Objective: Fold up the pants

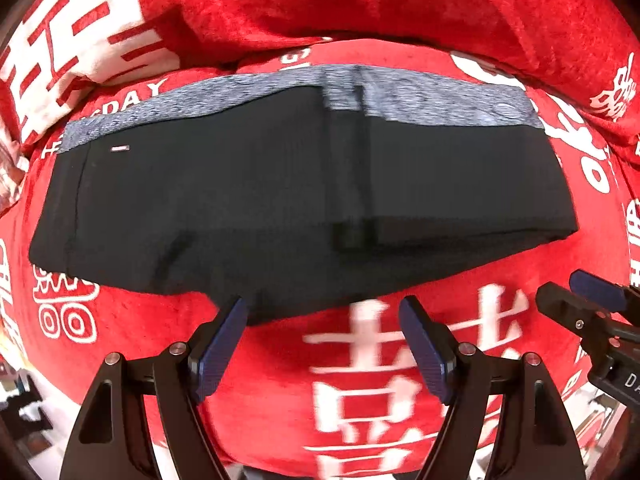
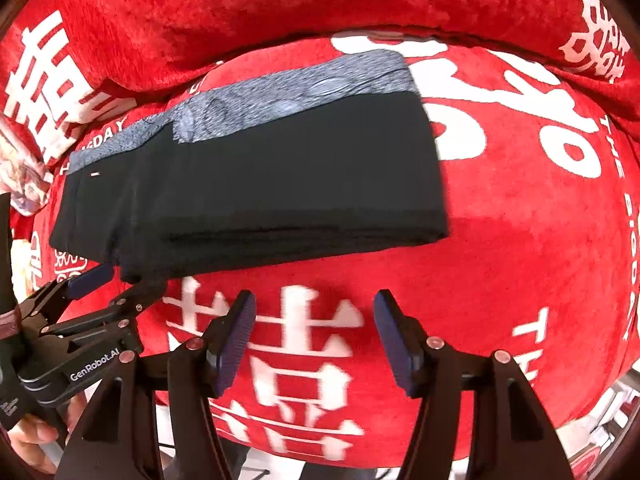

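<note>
lying folded: black pants on a red blanket, both tools empty

lying flat on a red blanket (image 1: 460,92) printed with large white characters, the black pants (image 1: 248,200) are folded into a wide block. their grey waistband (image 1: 432,98) runs along the far edge, and a doubled layer sits on the right part with a fold line down the middle. a small pale tag (image 1: 120,147) shows near the far left corner of the pants.

the left tool (image 1: 324,344) points down at the near edge of the pants. its blue-padded jaws stand well apart with nothing between them; the left pad's tip is at the hem, though the blur makes it hard to say whether it touches.

the right tool (image 2: 314,334) hangs over bare blanket, just near of the pants (image 2: 280,168), with its jaws spread and empty. in its view the left tool (image 2: 116,282) appears at the near left, its tips at the near left corner of the pants, and part of a person's hand (image 2: 28,436) shows at the lower left edge. the waistband (image 2: 304,84) lies on the far side here too.
</note>
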Motion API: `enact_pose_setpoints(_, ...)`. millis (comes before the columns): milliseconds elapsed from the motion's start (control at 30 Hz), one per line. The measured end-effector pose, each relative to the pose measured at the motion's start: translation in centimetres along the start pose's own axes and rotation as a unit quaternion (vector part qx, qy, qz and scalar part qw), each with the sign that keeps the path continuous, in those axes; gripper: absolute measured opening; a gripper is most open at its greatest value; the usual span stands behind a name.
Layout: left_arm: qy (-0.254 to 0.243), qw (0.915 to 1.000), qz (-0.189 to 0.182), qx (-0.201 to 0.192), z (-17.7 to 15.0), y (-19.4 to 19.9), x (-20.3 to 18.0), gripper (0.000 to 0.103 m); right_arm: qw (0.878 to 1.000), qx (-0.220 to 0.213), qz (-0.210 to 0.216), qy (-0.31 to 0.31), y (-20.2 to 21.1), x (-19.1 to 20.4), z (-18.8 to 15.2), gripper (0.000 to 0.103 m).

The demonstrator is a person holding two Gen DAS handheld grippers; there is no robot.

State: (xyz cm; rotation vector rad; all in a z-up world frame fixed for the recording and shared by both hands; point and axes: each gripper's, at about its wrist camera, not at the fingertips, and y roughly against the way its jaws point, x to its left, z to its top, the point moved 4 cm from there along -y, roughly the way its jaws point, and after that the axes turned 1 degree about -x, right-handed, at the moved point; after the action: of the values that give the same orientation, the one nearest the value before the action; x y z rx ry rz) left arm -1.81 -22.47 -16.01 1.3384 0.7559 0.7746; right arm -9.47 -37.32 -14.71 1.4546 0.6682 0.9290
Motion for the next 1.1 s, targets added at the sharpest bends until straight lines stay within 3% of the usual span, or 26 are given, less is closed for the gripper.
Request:
enact_pose_setpoints(333,0.006,1.0000,-0.002,0.001,-0.1,0.2,12.8,0.080,1.000,-0.011,0.000,-0.007,-2.5,11.5,0.3,0.065)
enact_pose_setpoints(400,0.010,0.9999,0.006,0.009,-0.2,-0.2,15.0,0.101,1.000,-0.010,-0.001,-0.002,-3.1,14.0,0.7,0.066)
enact_pose_setpoints(600,0.025,0.9995,0.020,-0.004,-0.4,-0.3,19.8,0.101,1.000,-0.010,0.001,0.014,-3.8,19.3,1.1,0.077)
enact_pose_setpoints(800,0.058,0.9980,0.026,-0.001,-0.5,-0.7,23.1,0.101,0.998,-0.023,-0.024,0.048,-4.6,21.1,1.6,0.084)
enact_pose_setpoints(1100,0.074,0.9962,0.045,0.005,-0.8,-1.1,25.7,0.101,0.999,0.018,0.000,0.029,-6.0,20.6,1.3,0.084)
